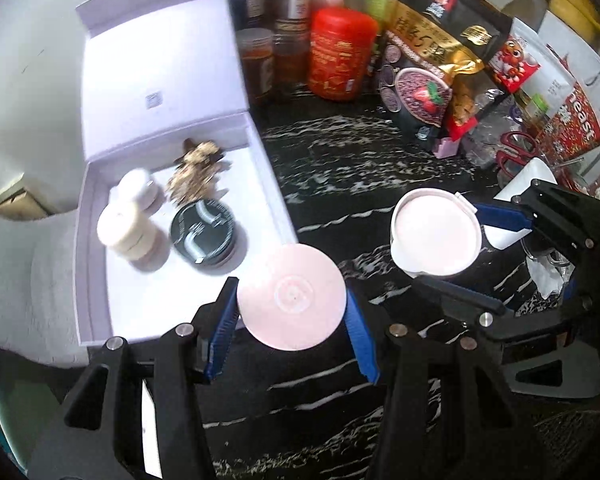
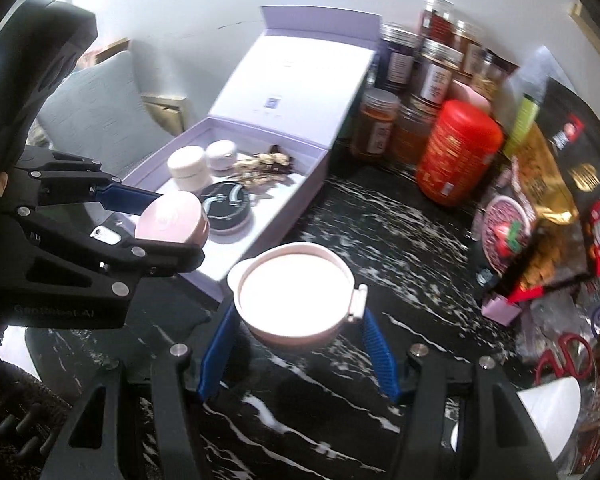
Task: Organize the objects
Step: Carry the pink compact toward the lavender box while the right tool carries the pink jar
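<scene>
Your left gripper (image 1: 292,312) fingers clamp the pink jar (image 1: 291,297); your right gripper (image 2: 298,322) fingers clamp the white compact (image 2: 294,294).

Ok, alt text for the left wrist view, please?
The left tool grips a pink round lid beside an open lilac box holding cosmetic jars. To the right, the right tool holds a pink-and-white container over a black marble counter.

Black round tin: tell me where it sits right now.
The black round tin lies inside the open lilac box, beside the white jars, below the dried flowers.
</scene>
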A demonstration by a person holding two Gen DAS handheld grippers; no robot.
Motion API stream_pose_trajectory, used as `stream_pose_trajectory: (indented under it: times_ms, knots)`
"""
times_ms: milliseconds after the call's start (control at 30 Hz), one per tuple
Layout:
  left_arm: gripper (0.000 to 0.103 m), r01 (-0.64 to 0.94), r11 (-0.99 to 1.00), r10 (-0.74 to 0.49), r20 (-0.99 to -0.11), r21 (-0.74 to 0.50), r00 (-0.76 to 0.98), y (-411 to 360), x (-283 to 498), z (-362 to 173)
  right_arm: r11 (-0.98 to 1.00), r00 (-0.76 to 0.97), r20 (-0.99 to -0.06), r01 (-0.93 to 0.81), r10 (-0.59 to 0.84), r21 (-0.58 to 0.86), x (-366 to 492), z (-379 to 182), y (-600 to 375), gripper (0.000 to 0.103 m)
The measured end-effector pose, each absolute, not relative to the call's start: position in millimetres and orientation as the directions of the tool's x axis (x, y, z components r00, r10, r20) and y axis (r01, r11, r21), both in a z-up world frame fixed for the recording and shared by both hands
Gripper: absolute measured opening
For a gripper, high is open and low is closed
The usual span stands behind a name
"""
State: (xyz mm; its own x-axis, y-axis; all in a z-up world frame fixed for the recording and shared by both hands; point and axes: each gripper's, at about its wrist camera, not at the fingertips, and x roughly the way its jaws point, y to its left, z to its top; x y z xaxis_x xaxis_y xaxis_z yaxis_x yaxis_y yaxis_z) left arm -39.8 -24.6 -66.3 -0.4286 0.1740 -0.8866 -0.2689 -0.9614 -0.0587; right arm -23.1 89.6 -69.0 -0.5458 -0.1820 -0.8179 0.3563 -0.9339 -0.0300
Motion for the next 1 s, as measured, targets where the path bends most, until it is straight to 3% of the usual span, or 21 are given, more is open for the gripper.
stream_pose_trajectory:
  times_ms: [567,1000]
  knots:
    - [0.049,-0.131,-0.989,0.122,-0.905,-0.075,-0.408,-86,-6,-82,-0.858,-0.478,-0.836,0.513,-0.271,-0.015,-12,-80,21,0.062]
    - [0.049,-0.107,-0.992,0.106,-0.91,-0.069,-0.401,-114,-24,-86,-0.834,-0.456,-0.839,0.551,-0.297,-0.004,-26,-83,-9,0.062]
